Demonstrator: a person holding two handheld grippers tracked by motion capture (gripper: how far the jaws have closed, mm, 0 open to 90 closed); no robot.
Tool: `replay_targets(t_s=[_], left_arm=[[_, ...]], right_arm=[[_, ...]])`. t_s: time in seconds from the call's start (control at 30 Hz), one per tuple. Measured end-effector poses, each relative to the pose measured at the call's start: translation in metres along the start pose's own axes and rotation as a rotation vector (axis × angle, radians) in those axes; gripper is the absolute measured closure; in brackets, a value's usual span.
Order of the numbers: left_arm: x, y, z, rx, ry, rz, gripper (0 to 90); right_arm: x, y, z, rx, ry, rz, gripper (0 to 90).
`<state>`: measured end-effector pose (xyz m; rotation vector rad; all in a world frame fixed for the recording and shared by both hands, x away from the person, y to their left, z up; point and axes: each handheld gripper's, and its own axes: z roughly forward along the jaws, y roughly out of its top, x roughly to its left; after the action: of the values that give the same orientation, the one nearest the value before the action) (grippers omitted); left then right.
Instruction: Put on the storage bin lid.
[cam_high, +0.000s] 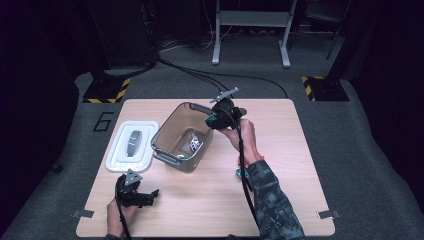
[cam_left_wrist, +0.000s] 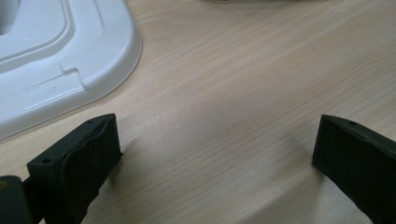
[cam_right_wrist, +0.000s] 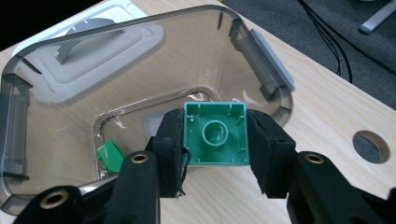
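A clear plastic tub (cam_high: 181, 136) is seen at the centre of the high view, lid off, standing on the wooden worktop (cam_high: 280, 150). Small pieces lie on its floor: a green one (cam_right_wrist: 110, 156) at lower left of the right gripper view, and something black-and-white (cam_high: 194, 144) that cannot be made out. The white lid (cam_high: 132, 145) is laid flat just left of the tub. A green building block (cam_right_wrist: 216, 134), hollow underside up, is clamped between the pads of the right hand-held gripper (cam_right_wrist: 215, 154), held over the tub's rim. The left hand-held gripper (cam_left_wrist: 217, 154) is rested at lower left of the high view, jaws wide apart with nothing between them.
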<state>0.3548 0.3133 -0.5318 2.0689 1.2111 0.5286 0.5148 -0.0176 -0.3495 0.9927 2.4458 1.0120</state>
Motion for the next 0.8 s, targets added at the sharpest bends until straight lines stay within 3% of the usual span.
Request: replay_targets(t_s=[0.43, 0.8], left_arm=[[0.0, 0.0, -0.001, 0.008, -0.005, 0.006, 0.7], [0.0, 0.0, 0.0, 0.0, -0.003, -0.004, 0.7]], right_arm=[[0.024, 0.011, 0.03, 0.047, 0.046, -0.052, 58.5], [0.028, 0.006, 0.041, 0.111, 0.066, -0.097, 58.4]])
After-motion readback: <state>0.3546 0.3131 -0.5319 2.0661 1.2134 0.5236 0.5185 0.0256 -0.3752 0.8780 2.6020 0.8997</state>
